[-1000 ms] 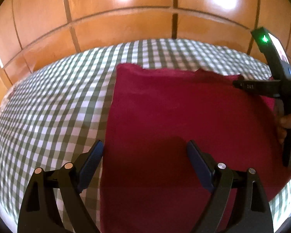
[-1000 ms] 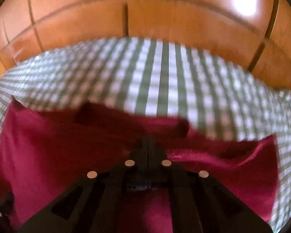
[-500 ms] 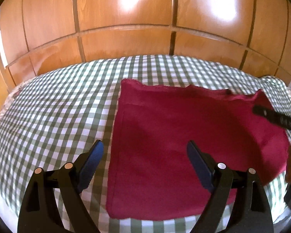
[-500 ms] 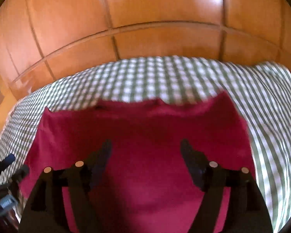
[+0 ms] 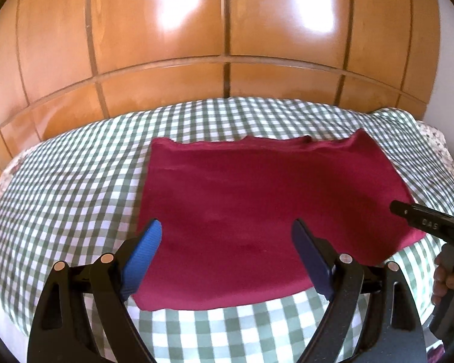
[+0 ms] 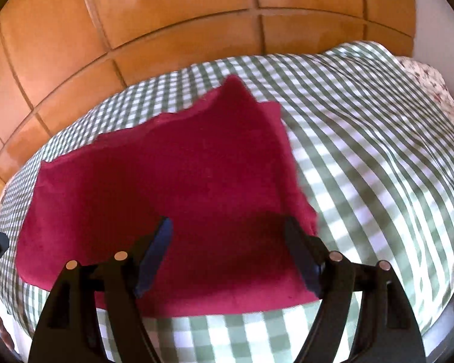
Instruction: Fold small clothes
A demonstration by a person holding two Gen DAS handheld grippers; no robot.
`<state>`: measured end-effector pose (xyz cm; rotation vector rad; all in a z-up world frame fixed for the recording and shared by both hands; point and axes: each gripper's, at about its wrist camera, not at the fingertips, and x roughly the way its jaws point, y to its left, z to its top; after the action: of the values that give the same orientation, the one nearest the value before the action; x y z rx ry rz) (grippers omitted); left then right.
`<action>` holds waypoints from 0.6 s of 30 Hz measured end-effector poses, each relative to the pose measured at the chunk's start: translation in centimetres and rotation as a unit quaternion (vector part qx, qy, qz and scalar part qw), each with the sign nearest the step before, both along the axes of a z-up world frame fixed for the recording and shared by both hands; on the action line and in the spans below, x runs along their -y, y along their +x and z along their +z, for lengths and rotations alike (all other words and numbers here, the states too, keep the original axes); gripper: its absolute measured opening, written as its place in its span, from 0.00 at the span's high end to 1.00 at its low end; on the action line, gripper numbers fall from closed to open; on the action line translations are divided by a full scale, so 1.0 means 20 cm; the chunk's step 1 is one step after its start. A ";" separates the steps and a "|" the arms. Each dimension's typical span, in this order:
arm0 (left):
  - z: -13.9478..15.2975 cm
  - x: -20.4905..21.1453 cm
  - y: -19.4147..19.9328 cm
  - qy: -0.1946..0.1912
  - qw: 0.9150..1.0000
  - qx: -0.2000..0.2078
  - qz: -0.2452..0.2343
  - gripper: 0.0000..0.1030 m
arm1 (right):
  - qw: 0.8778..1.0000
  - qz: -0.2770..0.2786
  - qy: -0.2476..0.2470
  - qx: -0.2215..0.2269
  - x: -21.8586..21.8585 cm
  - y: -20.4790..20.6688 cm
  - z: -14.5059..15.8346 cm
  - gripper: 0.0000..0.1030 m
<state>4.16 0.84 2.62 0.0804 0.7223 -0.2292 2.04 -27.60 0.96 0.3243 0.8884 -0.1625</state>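
Both wrist views overlook red cloth (image 5: 257, 211)

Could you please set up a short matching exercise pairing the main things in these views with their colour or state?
Things:
1. garment
2. bedsheet
3. wardrobe doors
4. left tool

Descriptions:
A. glossy orange-brown wood
B. open, holding nothing
C. dark red, lying flat
D. green and white checks

Pairs: 1-C, 2-D, 3-A, 4-B

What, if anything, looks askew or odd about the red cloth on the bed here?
The red cloth lies mostly flat on the checked sheet, but the fold is not square: at its far right corner an under layer sticks out past the top edge. Both grippers are open above it.
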 end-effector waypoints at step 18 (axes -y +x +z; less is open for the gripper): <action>-0.24 0.26 0.05 0.016 0.995 -0.080 -0.048 0.16 | 0.997 -0.025 0.066 0.034 0.16 -0.17 0.01 0.20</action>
<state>5.11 -4.35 -2.21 0.1283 0.8833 -0.3191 -1.36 -30.83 1.16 0.4734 0.8254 -0.1392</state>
